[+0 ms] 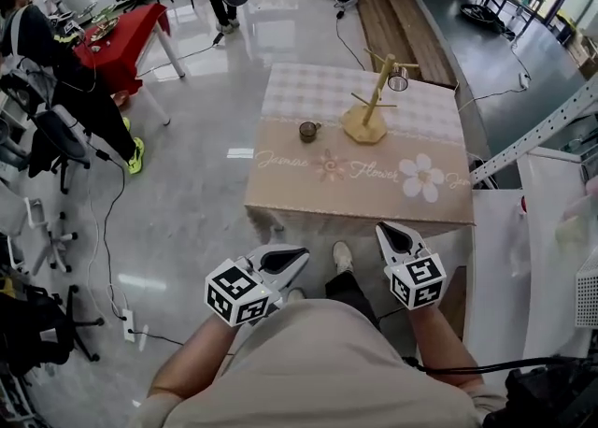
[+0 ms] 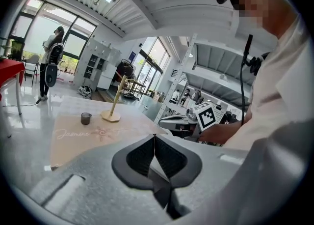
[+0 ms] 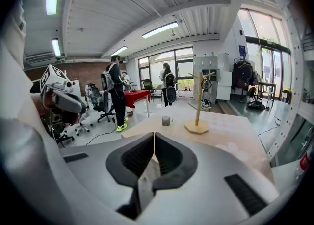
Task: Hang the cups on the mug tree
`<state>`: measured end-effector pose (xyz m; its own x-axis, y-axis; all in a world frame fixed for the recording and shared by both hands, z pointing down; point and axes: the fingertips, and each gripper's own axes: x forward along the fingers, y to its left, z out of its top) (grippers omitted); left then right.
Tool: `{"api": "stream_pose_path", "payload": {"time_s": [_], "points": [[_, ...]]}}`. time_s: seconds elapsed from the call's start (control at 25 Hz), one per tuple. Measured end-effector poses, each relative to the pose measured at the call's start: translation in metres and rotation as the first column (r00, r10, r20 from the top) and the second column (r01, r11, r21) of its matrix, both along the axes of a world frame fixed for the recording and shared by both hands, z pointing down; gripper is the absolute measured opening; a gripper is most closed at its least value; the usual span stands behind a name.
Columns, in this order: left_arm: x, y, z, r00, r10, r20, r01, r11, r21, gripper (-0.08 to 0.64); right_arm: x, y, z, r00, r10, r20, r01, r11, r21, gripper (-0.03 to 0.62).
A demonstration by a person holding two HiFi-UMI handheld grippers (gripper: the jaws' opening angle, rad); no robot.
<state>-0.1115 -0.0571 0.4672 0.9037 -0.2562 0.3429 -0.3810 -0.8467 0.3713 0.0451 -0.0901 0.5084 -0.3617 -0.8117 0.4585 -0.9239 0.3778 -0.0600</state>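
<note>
A wooden mug tree (image 1: 370,104) stands at the far middle of the beige clothed table (image 1: 374,183). One glass cup (image 1: 399,82) hangs on its upper right peg. A second small cup (image 1: 309,131) stands upright on the cloth to the tree's left. Both grippers are held close to my body, short of the table's near edge. The left gripper (image 1: 304,253) is shut with nothing in it, and so is the right gripper (image 1: 381,227). In the left gripper view the jaws (image 2: 154,135) meet, cup (image 2: 86,118) far ahead. In the right gripper view the jaws (image 3: 154,133) meet too, cup (image 3: 167,120) and tree (image 3: 198,106) far ahead.
A red table (image 1: 126,38) and office chairs (image 1: 56,141) stand at the left, with people near them. Cables (image 1: 107,221) run across the shiny floor. A white metal frame (image 1: 547,132) and white boards sit to the table's right.
</note>
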Motion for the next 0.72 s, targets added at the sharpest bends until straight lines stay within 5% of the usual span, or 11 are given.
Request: {"api": "stream_pose_path", "payload": {"time_s": [0.72], "points": [[-0.012,0.041,-0.002,0.999,0.042,-0.014,-0.042,0.999,0.014,0.008,-0.064,0.077,0.0,0.995,-0.102,-0.003,0.102,0.995,-0.02,0.014]]}}
